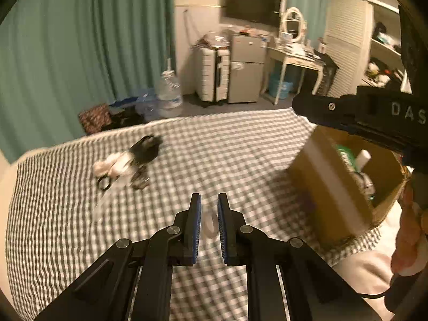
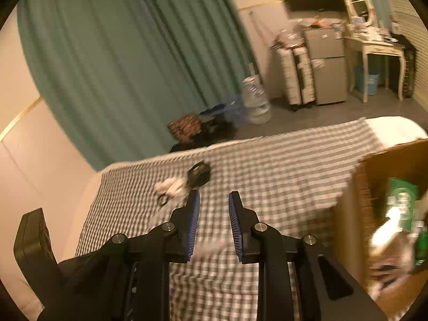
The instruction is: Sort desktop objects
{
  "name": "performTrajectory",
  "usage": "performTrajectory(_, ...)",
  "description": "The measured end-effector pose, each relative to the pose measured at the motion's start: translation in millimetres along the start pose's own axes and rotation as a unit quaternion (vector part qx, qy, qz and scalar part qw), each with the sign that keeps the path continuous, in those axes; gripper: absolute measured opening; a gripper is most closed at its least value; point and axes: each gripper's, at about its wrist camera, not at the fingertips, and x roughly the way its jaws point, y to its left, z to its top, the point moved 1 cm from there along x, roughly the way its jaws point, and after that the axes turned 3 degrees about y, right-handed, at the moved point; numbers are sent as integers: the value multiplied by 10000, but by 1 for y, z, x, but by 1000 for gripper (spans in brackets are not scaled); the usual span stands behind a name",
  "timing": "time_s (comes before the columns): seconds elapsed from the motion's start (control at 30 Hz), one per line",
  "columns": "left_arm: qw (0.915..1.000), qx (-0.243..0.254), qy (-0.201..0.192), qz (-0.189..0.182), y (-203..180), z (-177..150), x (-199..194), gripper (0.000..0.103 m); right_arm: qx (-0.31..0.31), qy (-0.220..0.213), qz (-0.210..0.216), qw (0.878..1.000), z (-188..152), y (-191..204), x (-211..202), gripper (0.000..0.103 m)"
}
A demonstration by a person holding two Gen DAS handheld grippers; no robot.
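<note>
Left tool (image 1: 209, 208) hovers over a checked bed (image 1: 240, 144), fingers nearly together w/ a whitish tape ring (image 1: 209, 224) between the pads; blur leaves it unclear whether the pads touch it. Right tool (image 2: 214, 203) hangs w/ fingers apart, nothing between them; a blurred white scrap (image 2: 208, 247) lies on the cloth below.

Wide bare stretch of check cloth runs from both tools to the bed's far edge, floor beyond. Toward the far-left corner sits a small pile (image 1: 125, 164): black scissors, white bits, a dark item, close together, well apart from both tools. Cardboard box (image 1: 331, 187) stands at the bed's right side, open top, near the right edge. Inside: a green pack (image 2: 402, 200), a white bottle (image 1: 363, 157), other pieces too blurred to name. In the left view the right tool's body crosses over the box.
</note>
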Motion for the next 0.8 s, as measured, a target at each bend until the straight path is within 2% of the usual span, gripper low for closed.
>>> performTrajectory(0.17, 9987, 470, -99, -178, -60, 27, -3, 12, 78, -234, -314, 9992, 15, -38, -44, 22)
performTrajectory(0.3, 9984, 526, 10, -200, -76, 30, 8, 14, 241, -65, -288, 9993, 7, -66, -55, 23)
performTrajectory(0.37, 9986, 457, 174, -219, -73, 19, 20, 17, 202, 70, -335, 9992, -5, -73, -51, 26)
performTrajectory(0.43, 9980, 392, 448, -227, -65, 0, 31, 37, 69, 247, -379, 9990, -18, -75, -42, 32)
performTrajectory(0.47, 9971, 370, 653, -137, -57, -14, 40, 60, 3, 328, -379, 9987, -25, -73, -35, 35)
performTrajectory(0.5, 9962, 346, 799, -17, -50, -26, 45, 72, -30, 411, -361, 9985, -30, -73, -30, 36)
performTrajectory(0.6, 9895, -14, 1408, 331, -21, -68, 64, 74, -11, 538, -312, 9981, -44, -68, -15, 40)
performTrajectory(0.67, 9795, -516, 1887, 489, 0, -97, 79, 74, -1, 590, -279, 9979, -52, -63, -3, 45)
performTrajectory(0.7, 9739, -804, 2067, 479, 10, -111, 86, 74, 2, 597, -278, 9978, -55, -59, 5, 45)
performTrajectory(0.8, 9639, -1253, 2324, 335, 18, -134, 102, 74, 18, 667, -247, 9975, -65, -51, 22, 46)
